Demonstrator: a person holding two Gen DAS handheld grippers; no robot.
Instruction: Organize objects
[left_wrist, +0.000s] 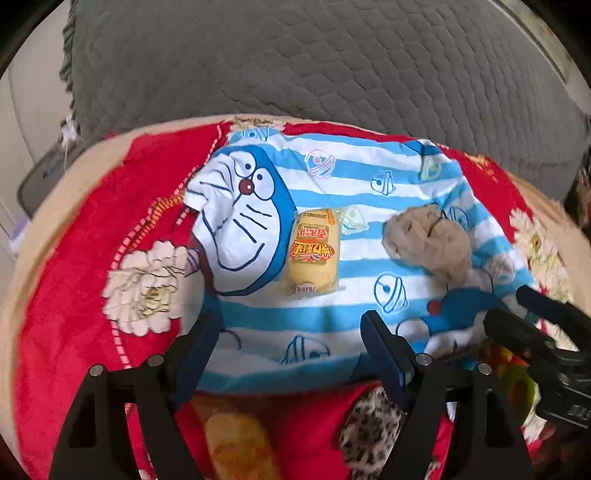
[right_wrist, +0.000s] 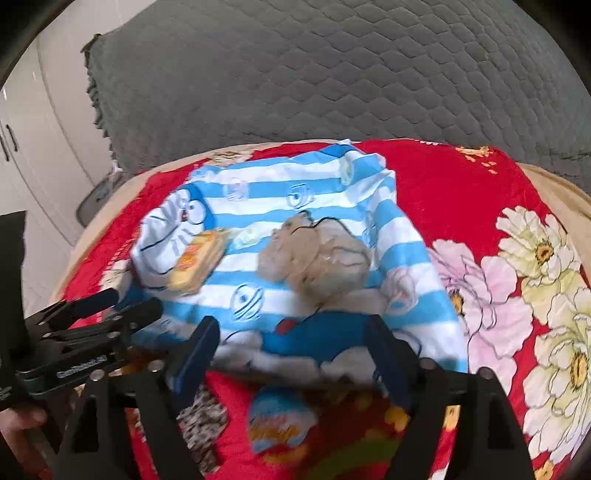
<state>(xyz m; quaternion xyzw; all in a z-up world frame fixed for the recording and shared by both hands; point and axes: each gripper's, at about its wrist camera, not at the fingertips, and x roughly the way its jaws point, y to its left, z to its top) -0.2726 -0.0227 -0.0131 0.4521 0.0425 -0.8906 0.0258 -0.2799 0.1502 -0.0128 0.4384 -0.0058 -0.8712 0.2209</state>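
The tidying looks barely begun to me: on the red floral blanket (left_wrist: 66, 350) one blue-striped cartoon cloth (left_wrist: 325, 192) lies spread out, with one yellow snack packet (left_wrist: 313, 254) left of its middle and one beige crumpled lump (left_wrist: 428, 242) to the right, apart. Nearer me lie blurred bits I cannot count. The left gripper (left_wrist: 291, 350) and right gripper (right_wrist: 291, 354) hover at its near edge, fingers spread, pinching nothing.
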